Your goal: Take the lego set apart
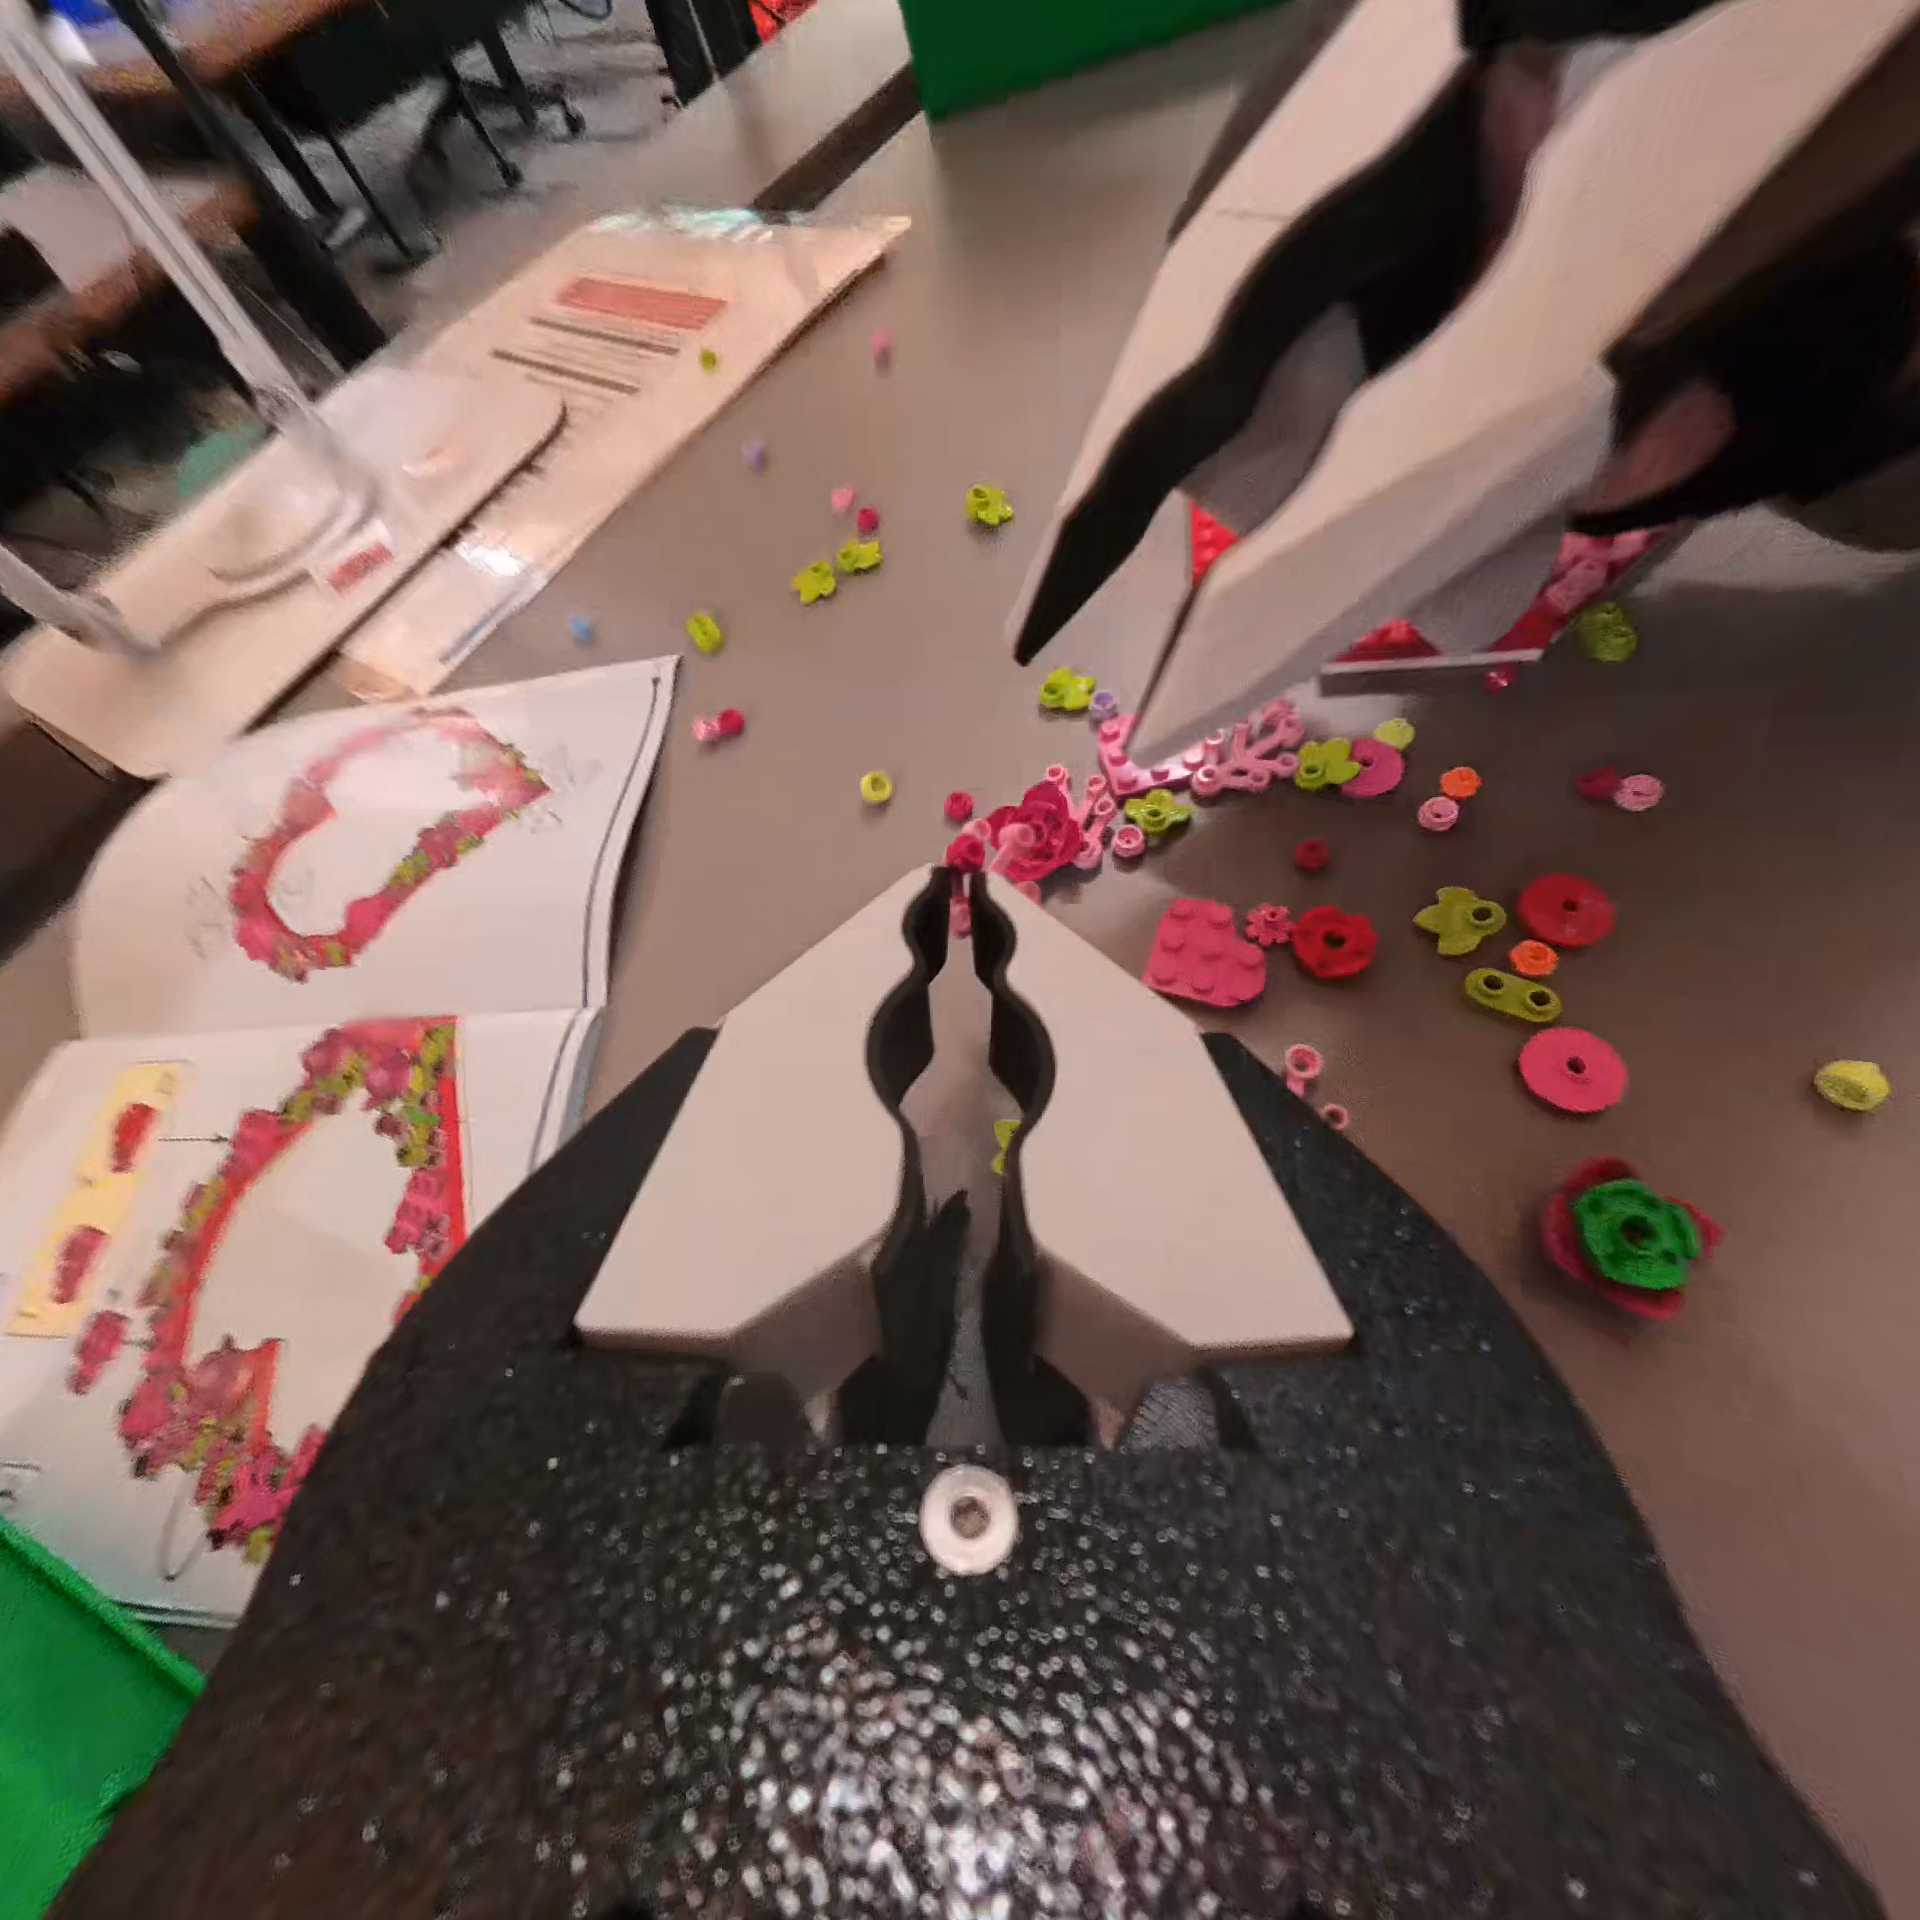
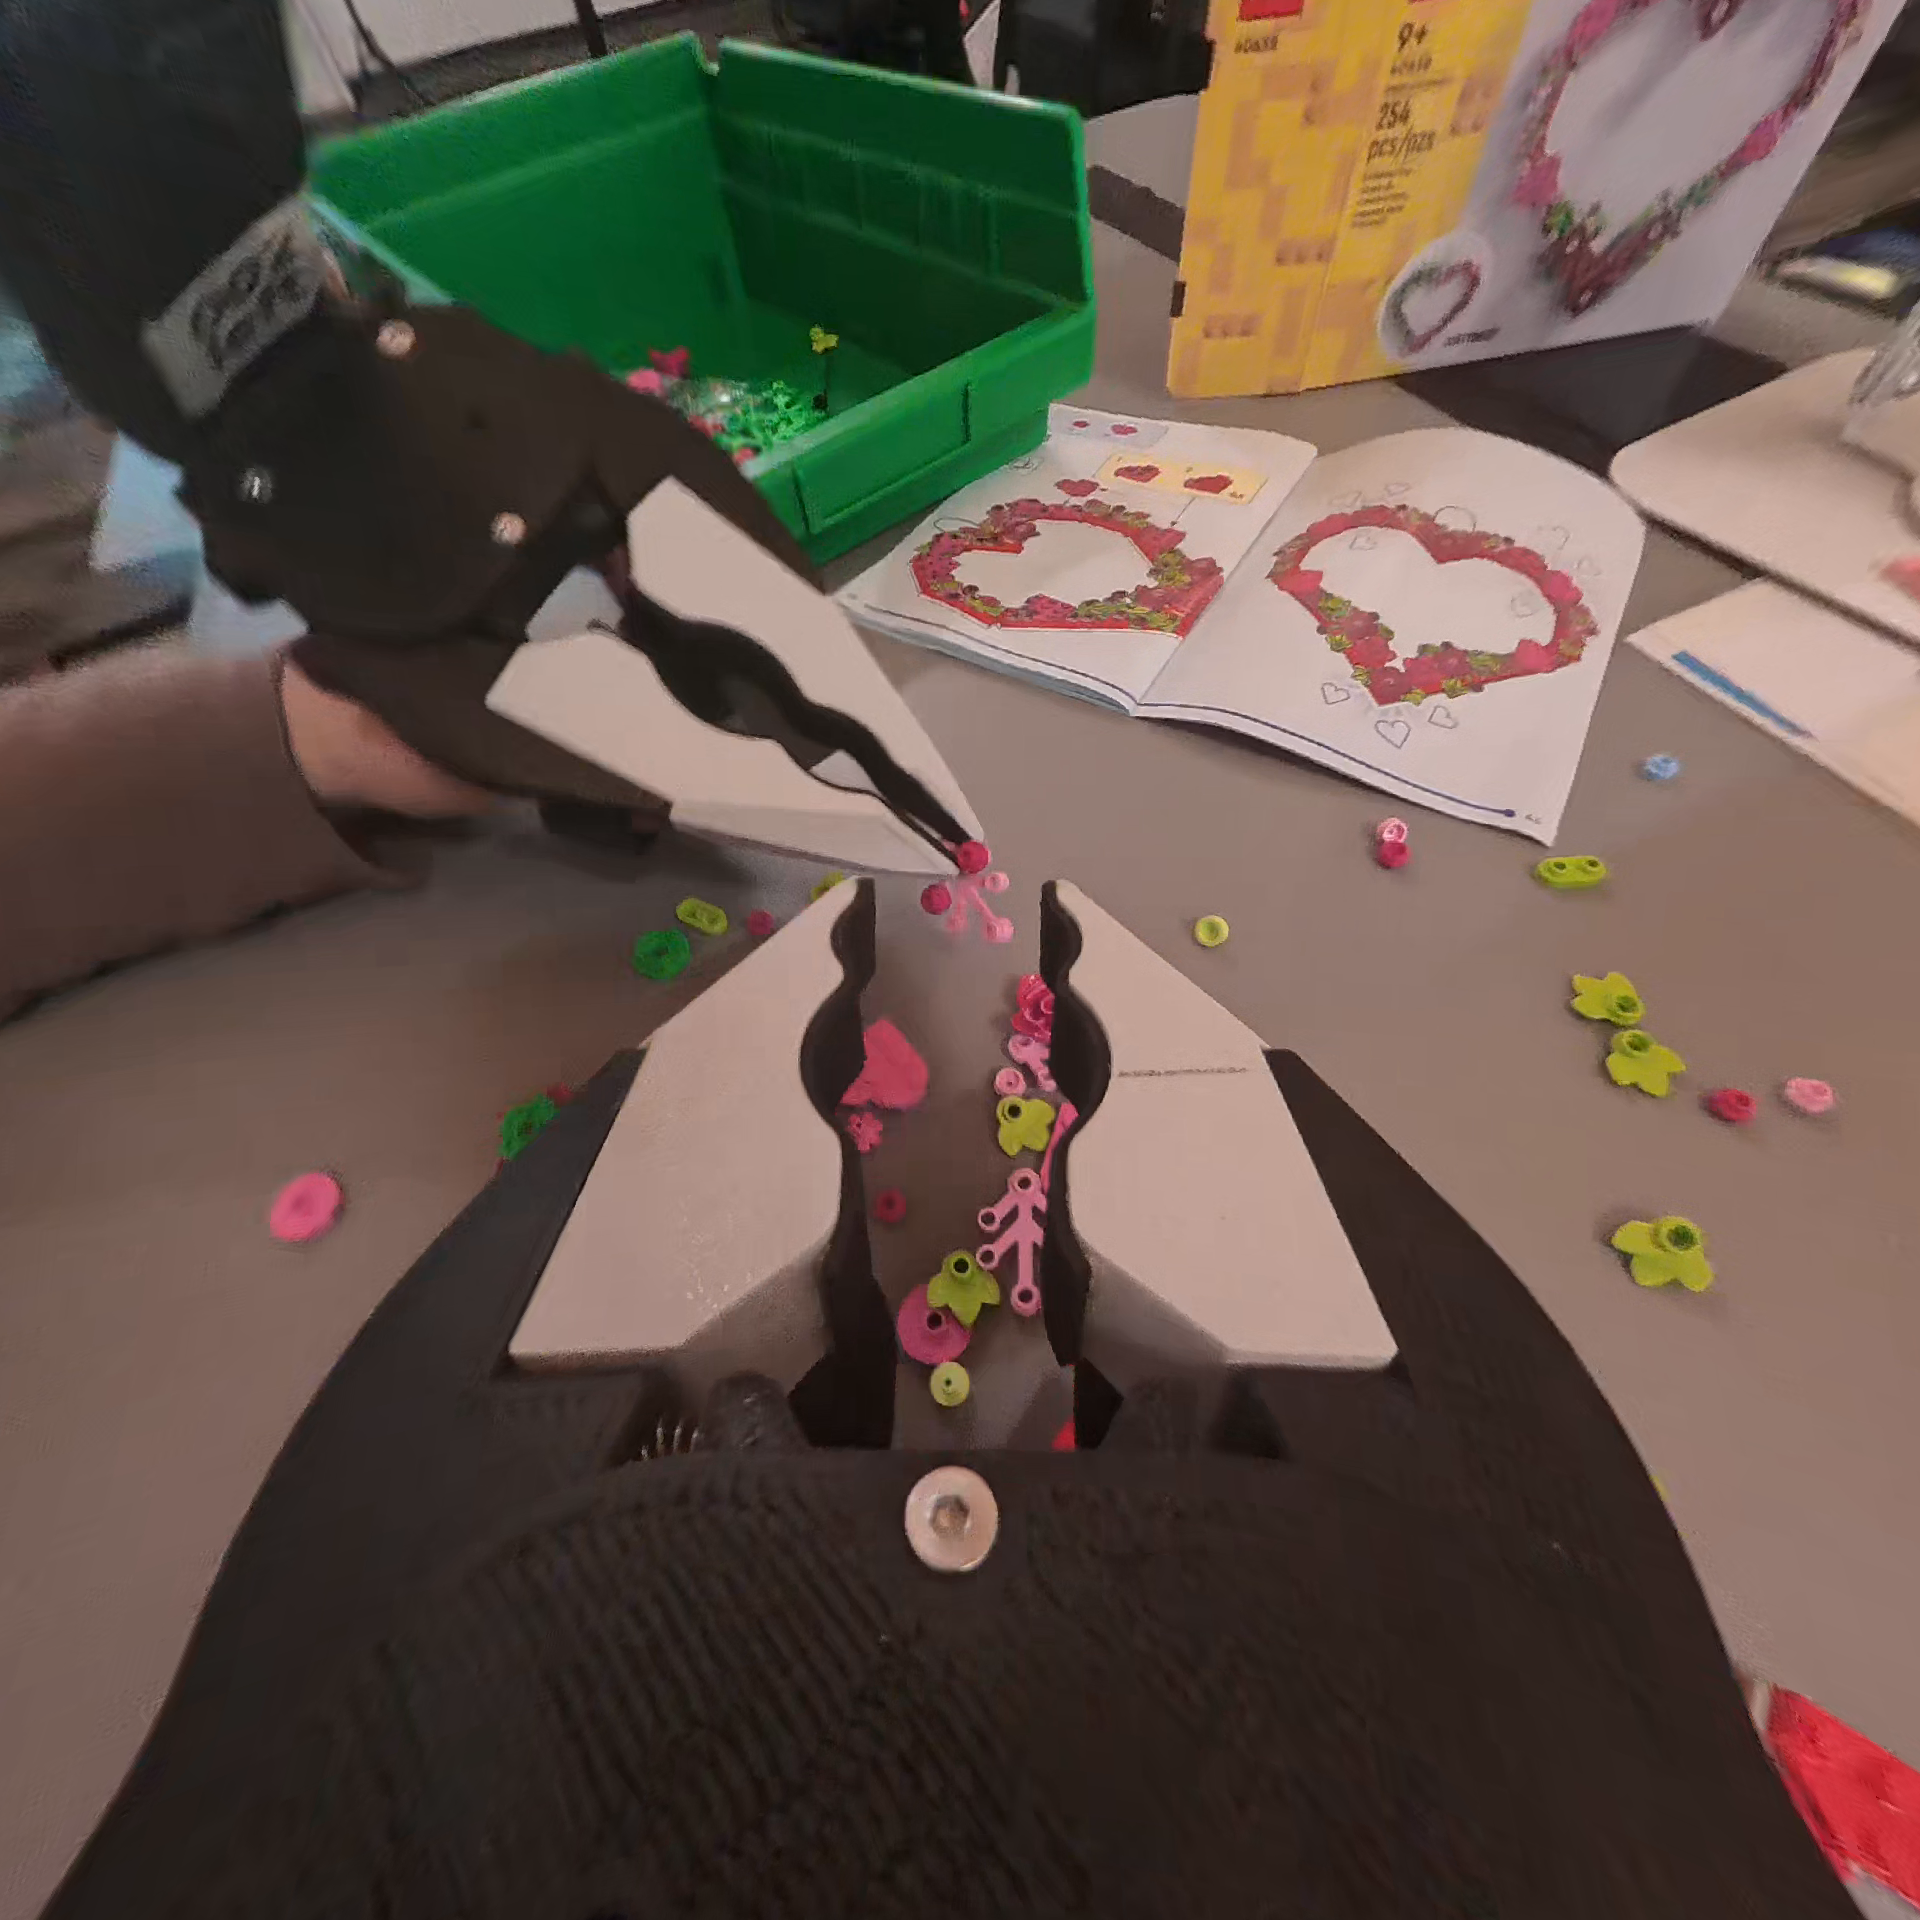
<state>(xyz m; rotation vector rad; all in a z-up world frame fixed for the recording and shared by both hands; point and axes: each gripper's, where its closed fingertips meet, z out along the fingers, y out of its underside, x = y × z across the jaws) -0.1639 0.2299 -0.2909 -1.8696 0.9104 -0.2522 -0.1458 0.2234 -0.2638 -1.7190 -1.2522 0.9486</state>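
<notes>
My left gripper [image 1: 961, 888] is shut on a small light-pink branch piece [image 1: 968, 854] with dark pink studs and holds it just above the table. In the right wrist view the same gripper [image 2: 961, 847] pinches that piece [image 2: 975, 902] right in front of my right gripper [image 2: 956, 899], which is open and empty. The right gripper also shows in the left wrist view [image 1: 1086, 696], tips down over loose pink parts. A red part of the lego set [image 1: 1455, 639] lies behind it. Loose pink, magenta and lime pieces [image 1: 1340, 940] are scattered over the grey table.
A green bin [image 2: 935, 343] holding several pieces stands at the back left, behind the left gripper. An open instruction booklet [image 2: 1247, 623] lies beside it, the set's box [image 2: 1455, 187] behind. Cardboard sheets and a clear container [image 1: 260, 416] lie to the far side.
</notes>
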